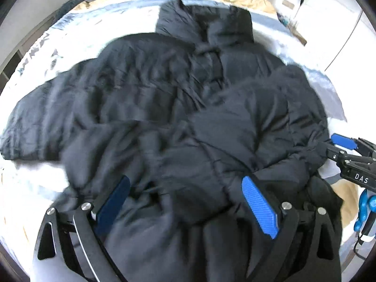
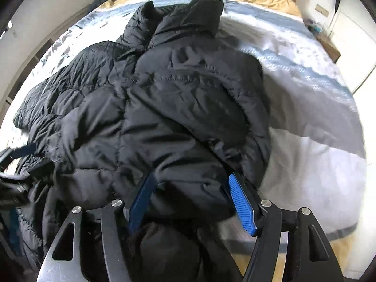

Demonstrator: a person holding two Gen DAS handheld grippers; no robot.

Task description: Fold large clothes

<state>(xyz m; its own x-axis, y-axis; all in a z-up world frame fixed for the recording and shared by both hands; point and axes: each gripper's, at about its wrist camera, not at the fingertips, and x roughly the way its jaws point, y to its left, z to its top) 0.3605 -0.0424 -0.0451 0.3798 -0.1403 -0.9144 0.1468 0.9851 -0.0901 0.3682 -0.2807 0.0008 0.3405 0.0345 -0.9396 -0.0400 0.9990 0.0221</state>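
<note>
Two grippers work over one black puffer jacket (image 1: pixel 164 98) spread front-up on a bed (image 2: pixel 305 108) with a pale, blue-streaked cover. Its collar (image 1: pixel 204 21) points toward the headboard, and one sleeve (image 1: pixel 47 117) lies stretched out to the left. Our left gripper (image 1: pixel 188 199) hangs over the jacket's near hem with its blue pads (image 1: pixel 258 204) spread wide, fabric bulging between them but not pinched. Our right gripper (image 2: pixel 190 199) likewise stands parted, a puffy fold of the jacket's right side sitting between its fingers; whether the pads press it we cannot tell.
</note>
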